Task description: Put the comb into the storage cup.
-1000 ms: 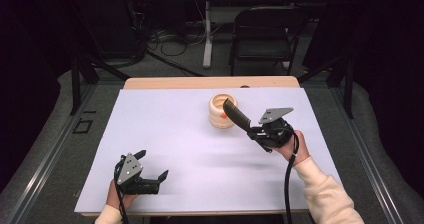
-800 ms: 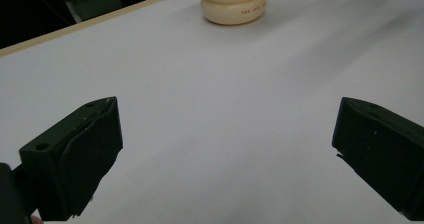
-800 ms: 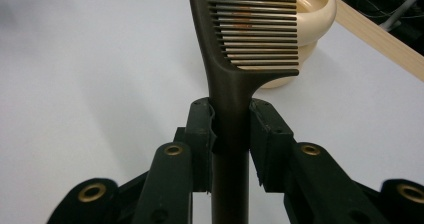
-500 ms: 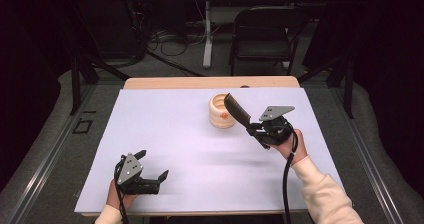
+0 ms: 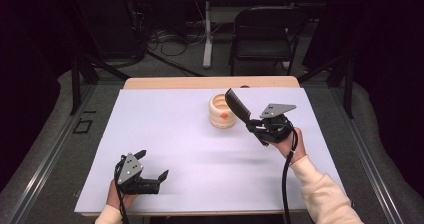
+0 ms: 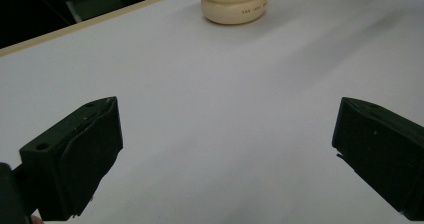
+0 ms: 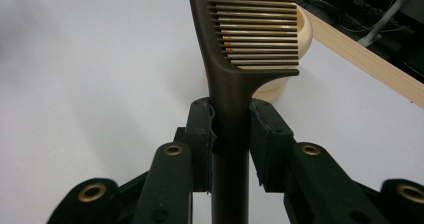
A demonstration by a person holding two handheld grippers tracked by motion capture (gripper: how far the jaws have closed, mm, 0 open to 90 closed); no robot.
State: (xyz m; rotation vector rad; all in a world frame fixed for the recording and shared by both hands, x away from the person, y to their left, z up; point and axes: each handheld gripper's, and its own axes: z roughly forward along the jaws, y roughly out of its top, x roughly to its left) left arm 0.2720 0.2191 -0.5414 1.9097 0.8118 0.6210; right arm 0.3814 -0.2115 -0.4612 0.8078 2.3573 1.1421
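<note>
comb (image 5: 237, 105) above table (image 5: 165, 129), just right of cup (image 5: 222, 112) | cup toward table's far edge, centre-right

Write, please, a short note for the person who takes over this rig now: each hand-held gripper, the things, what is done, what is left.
Right hand-held gripper: shut on the handle of the dark comb, raised, teeth end beside the cream pot.
Left hand-held gripper: open, holding nothing, low at the near left of the white table.
Done: comb is gripped and off the table.
Left: probably lower the comb into the pot, then release.
</note>
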